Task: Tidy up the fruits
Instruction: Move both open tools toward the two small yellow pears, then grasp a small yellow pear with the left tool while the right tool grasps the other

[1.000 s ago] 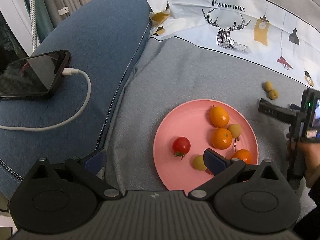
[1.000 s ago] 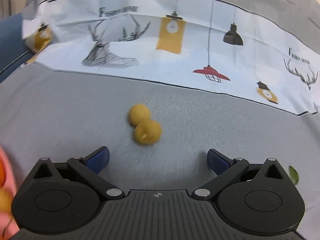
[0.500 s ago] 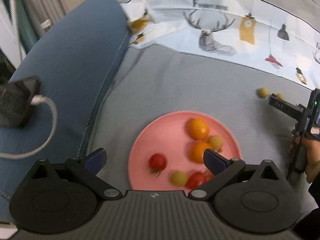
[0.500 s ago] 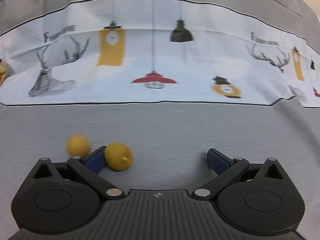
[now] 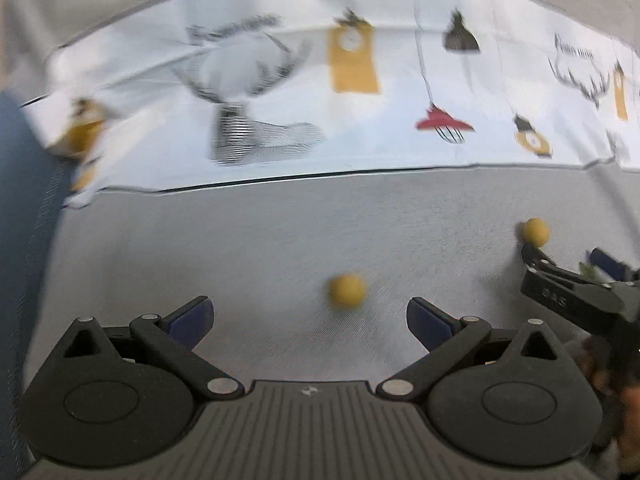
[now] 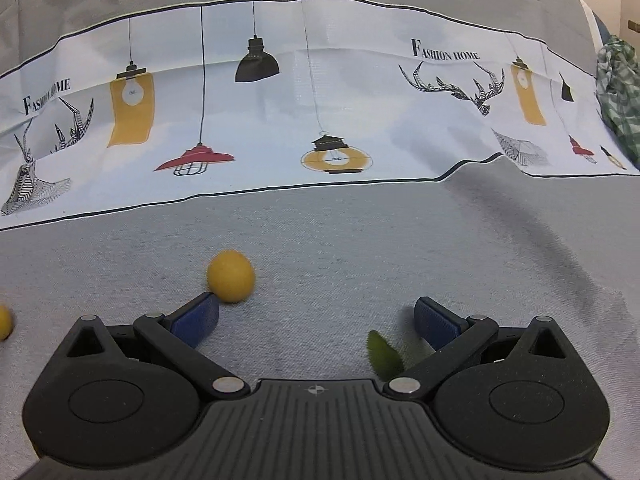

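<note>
While the left gripper [image 5: 308,316] sits with fingers spread, one yellow fruit [image 5: 346,291] lies loose between them on the grey cloth [image 5: 248,240]. "FASHION HOME" [image 6: 445,51] reads on the printed strip. Further right, the right gripper [image 6: 316,318] is spread too, another yellow fruit [image 6: 231,276] touching its left fingertip, green leaf [image 6: 385,356] inside.

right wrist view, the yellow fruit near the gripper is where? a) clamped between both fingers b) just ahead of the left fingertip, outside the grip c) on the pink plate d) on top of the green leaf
b: the yellow fruit lies on the grey cloth just beyond the left finger pad of the open right gripper.
</note>
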`<action>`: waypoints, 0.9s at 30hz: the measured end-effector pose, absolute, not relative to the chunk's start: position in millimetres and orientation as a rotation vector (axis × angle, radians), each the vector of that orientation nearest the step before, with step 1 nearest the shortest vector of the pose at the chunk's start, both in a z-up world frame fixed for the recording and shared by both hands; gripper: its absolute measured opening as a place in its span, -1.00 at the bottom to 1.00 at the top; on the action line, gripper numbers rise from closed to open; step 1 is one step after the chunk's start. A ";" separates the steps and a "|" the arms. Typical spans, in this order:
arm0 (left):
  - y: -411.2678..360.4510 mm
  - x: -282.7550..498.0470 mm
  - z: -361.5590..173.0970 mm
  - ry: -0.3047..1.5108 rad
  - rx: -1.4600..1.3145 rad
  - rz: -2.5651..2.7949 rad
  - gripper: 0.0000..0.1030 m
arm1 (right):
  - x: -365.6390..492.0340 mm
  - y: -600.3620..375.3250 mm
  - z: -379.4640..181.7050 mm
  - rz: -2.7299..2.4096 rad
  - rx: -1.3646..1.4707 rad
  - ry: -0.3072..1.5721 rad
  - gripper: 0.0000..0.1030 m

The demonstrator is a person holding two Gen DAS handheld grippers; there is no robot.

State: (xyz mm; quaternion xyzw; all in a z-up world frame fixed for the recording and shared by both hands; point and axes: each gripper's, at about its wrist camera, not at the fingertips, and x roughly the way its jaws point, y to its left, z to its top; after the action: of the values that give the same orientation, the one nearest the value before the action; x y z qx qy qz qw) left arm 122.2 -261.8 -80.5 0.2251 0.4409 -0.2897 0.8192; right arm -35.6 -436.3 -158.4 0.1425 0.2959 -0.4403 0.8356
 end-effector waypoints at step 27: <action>-248.5 186.2 -130.3 1.091 0.353 -0.601 1.00 | -12.9 -447.8 -162.2 -0.857 0.277 0.613 0.99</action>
State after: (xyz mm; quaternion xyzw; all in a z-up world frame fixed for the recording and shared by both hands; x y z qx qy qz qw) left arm 186.2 -248.5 -130.3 0.1646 0.5080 -0.2798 0.7978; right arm -12.9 -447.8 -162.2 0.1316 0.2915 -0.4075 0.8554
